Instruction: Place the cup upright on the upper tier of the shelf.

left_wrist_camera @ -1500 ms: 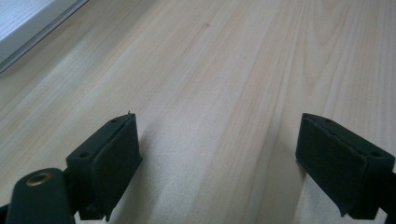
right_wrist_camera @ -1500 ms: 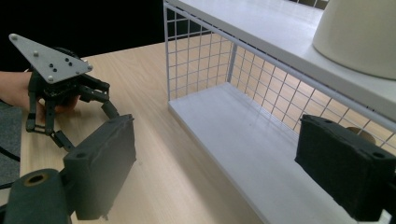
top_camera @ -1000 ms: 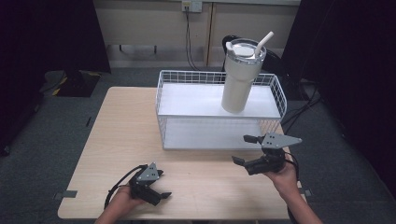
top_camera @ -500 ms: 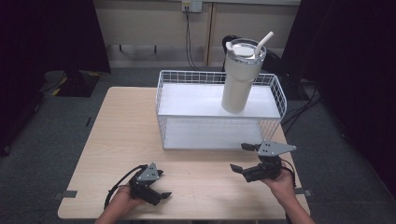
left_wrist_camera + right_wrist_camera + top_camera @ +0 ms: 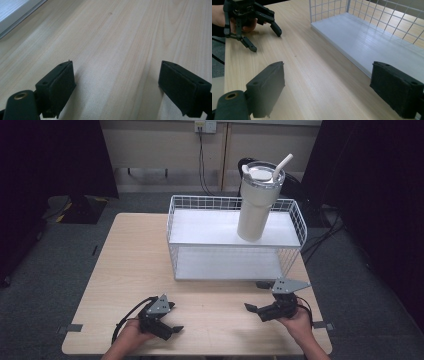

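I hold both jaws spread and empty: my left hand-held gripper (image 5: pixel 167 317) low over the bench (image 5: pixel 125 270), my right hand-held gripper (image 5: pixel 257 296) just before the wire basket (image 5: pixel 172 240).

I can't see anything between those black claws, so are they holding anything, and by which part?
Nothing is held. The left gripper and the right gripper both stand open over the pale wooden table, jaws wide apart with bare wood between them.

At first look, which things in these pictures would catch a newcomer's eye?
The tall cream tumbler with lid and straw, standing on the upper shelf of the white wire basket at the table's far side. Then the two black grippers near the front edge, left gripper and right gripper, both open and empty.
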The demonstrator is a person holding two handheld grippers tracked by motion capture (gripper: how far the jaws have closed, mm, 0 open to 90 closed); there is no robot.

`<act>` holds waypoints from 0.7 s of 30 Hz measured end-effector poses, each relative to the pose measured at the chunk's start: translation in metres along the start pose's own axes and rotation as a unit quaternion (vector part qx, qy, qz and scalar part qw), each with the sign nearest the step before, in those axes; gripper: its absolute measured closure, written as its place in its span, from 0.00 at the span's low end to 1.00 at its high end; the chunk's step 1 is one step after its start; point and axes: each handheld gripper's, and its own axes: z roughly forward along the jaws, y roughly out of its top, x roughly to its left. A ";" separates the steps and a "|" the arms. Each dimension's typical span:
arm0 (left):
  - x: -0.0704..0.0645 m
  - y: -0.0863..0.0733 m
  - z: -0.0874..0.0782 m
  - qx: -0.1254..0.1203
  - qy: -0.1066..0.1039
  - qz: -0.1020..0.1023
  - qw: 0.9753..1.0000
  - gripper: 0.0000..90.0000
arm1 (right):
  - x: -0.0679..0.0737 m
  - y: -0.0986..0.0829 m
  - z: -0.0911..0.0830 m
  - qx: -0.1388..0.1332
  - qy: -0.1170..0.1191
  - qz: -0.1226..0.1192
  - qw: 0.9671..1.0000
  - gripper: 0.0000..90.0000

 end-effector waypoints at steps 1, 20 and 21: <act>0.000 0.000 0.000 0.000 0.000 0.000 1.000 0.14 | 0.000 -0.002 0.001 0.002 -0.001 0.001 1.000 0.13; 0.000 0.000 0.000 0.000 0.000 0.000 1.000 0.14 | 0.002 -0.030 0.013 0.040 -0.003 -0.001 0.999 0.13; 0.000 0.000 0.000 0.000 0.000 0.000 1.000 0.14 | 0.003 -0.032 0.014 0.044 -0.003 -0.002 0.999 0.13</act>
